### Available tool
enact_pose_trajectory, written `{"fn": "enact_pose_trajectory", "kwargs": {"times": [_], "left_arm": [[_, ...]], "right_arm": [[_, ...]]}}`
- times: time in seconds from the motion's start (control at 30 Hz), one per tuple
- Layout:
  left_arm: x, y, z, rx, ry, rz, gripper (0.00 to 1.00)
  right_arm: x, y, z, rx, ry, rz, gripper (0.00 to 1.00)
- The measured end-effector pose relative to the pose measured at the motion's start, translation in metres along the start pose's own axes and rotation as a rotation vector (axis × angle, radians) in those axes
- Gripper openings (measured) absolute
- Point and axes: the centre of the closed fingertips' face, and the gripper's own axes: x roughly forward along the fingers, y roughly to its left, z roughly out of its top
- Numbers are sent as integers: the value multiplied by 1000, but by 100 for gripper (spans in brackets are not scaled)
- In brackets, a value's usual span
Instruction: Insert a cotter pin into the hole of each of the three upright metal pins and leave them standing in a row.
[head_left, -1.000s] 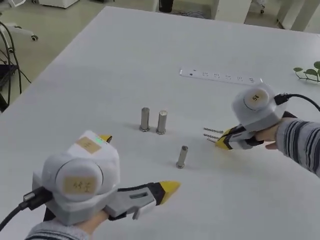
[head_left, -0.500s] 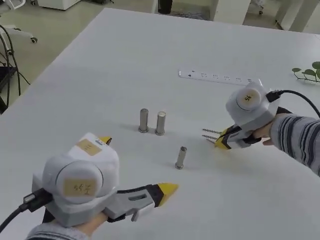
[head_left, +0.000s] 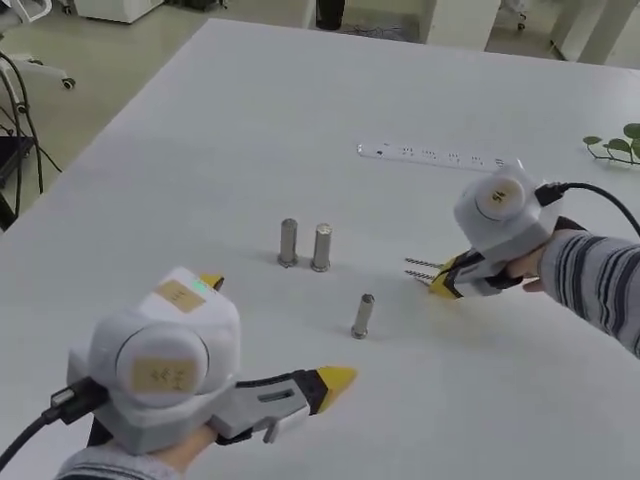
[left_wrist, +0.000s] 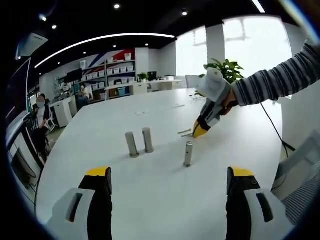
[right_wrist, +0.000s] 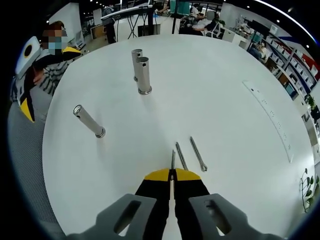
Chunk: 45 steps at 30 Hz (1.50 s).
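Nearest, the left tool (head_left: 275, 327) is held over the near part of the white desk (head_left: 200, 150), its yellow-tipped jaws spread wide. Just ahead of it stands the lone metal pin (head_left: 363, 315), upright, its long axis vertical. To the right, the right tool (head_left: 443, 282) has its jaws pressed together on a cotter pin (right_wrist: 173, 159), whose thin shaft sticks straight out past the tips toward the metal pins. Just beside it, one loose cotter pin (right_wrist: 181, 155) and a second loose cotter pin (right_wrist: 198, 153) lie flat on the desk, roughly parallel to the held one and slightly apart. Farther back, the left metal pin (head_left: 288, 242) and its neighbour metal pin (head_left: 321, 247) stand upright just beside each other, with the lone one well apart and off their line. Bare desk surface surrounds all three. Beyond them a power strip (head_left: 440, 156) lies flat, with green leaves (head_left: 615, 145) at the right. The desk's left edge is well apart from the pins.
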Motion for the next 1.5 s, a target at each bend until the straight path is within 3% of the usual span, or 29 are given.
{"fn": "enact_pose_trajectory", "kwargs": {"times": [0.5,0.87,0.97,1.13,1.5], "left_arm": [[0,-2,0,-4,1,-10,93],[2,-12,-2,8,9,-43,90],[1,-17,-2,-60,14,-69,87],[-1,-17,-2,-65,20,-73,80],[-1,-26,17,-131,-16,-127,64]], "right_arm": [[-8,10,4,-51,-37,-21,0],[-26,25,14,-119,-105,-38,0],[-31,30,16,-135,-123,-38,0],[-40,41,18,-177,-138,-42,0],[-51,67,29,-294,-193,-42,0]]}}
